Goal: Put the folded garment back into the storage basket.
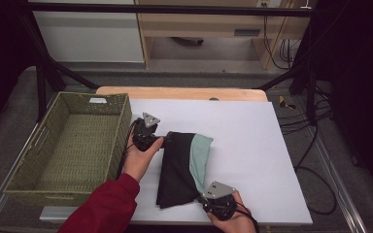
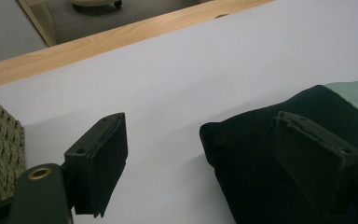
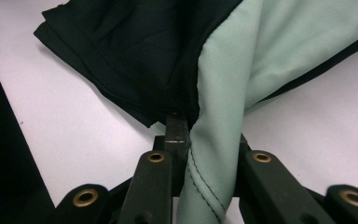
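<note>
The person is folding a black and mint-green garment (image 1: 182,167) that is lying, already doubled over, on the white tabletop (image 1: 252,145), just right of a woven green basket (image 1: 68,145).

The right gripper (image 1: 205,198) is pinching the garment's near corner: in the right gripper view its jaws are standing close together, clamped on the mint-green hem (image 3: 209,186) with its stitched seam running between them. The left gripper (image 1: 161,138) is sitting at the far left corner of the cloth with its jaws wide apart and gripping nothing. In the left gripper view one pad (image 2: 103,161) is hanging over bare tabletop (image 2: 177,84) while the other is hovering over the black fabric (image 2: 247,154), so the cloth edge is lying between the jaws, nearer the second pad.

To do this step well, the left jaws are probably best slid further over the far corner so that all layers are sitting between the pads before closing. The right hand should be keeping its clamp firm and the hem taut, so the fold is staying square rather than bunching.
</note>
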Available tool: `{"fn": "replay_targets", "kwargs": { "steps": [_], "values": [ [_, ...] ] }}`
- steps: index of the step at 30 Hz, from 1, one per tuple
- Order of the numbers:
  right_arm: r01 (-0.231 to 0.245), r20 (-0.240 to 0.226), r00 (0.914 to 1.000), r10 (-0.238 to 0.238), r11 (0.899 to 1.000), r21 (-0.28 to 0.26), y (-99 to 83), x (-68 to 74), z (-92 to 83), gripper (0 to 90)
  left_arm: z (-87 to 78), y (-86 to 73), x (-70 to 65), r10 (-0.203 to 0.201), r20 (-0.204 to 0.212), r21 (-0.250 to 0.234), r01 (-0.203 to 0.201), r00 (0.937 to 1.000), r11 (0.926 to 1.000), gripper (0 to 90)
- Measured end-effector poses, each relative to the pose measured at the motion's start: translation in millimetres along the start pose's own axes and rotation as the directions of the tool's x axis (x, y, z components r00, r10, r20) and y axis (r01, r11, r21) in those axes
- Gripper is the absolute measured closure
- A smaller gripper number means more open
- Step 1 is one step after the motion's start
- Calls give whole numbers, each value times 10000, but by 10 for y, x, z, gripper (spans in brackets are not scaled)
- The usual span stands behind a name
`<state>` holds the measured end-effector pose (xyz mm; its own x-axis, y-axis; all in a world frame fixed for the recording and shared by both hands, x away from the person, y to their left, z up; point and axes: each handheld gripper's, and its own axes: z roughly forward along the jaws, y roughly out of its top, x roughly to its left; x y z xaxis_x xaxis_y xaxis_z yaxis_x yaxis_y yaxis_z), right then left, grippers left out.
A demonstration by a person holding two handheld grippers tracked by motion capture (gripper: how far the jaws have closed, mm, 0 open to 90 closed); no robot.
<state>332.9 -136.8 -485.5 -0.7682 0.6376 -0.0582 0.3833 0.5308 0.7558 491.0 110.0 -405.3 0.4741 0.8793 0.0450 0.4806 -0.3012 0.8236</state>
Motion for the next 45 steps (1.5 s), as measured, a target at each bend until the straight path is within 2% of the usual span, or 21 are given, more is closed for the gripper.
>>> {"fn": "replay_targets", "kwargs": {
  "steps": [5,11,17,22,24,29,38,45],
  "values": [
    [-38,-12,10000,38,10000,-10,-1,-3,1,786,32,18,31,-65,-88,-188,64,9999,9998,183],
    [-25,-18,10000,25,10000,-22,-2,-5,2,786,122,10,69,-147,-168,14,147,9998,9999,178],
    [-7,6,10000,7,10000,-15,-1,-2,2,786,203,-3,53,-155,-177,36,155,9997,9999,183],
    [-17,-17,10000,17,10000,-16,-2,-3,2,786,281,-25,42,-193,-3,283,193,9998,9994,182],
    [-20,-33,10000,20,10000,-27,-2,-5,2,786,310,-35,48,-348,97,418,344,9993,9985,183],
    [-14,-50,10000,14,10000,-23,-3,-7,2,786,348,-43,41,-548,256,419,537,9982,9977,182],
    [-23,-49,10000,23,10000,-29,-4,-10,2,785,371,-83,19,-487,574,561,454,9972,9974,179],
    [-43,-61,10000,42,10000,-40,-4,-10,2,784,410,-138,7,-567,607,724,523,9965,9960,180]
  ]
}}
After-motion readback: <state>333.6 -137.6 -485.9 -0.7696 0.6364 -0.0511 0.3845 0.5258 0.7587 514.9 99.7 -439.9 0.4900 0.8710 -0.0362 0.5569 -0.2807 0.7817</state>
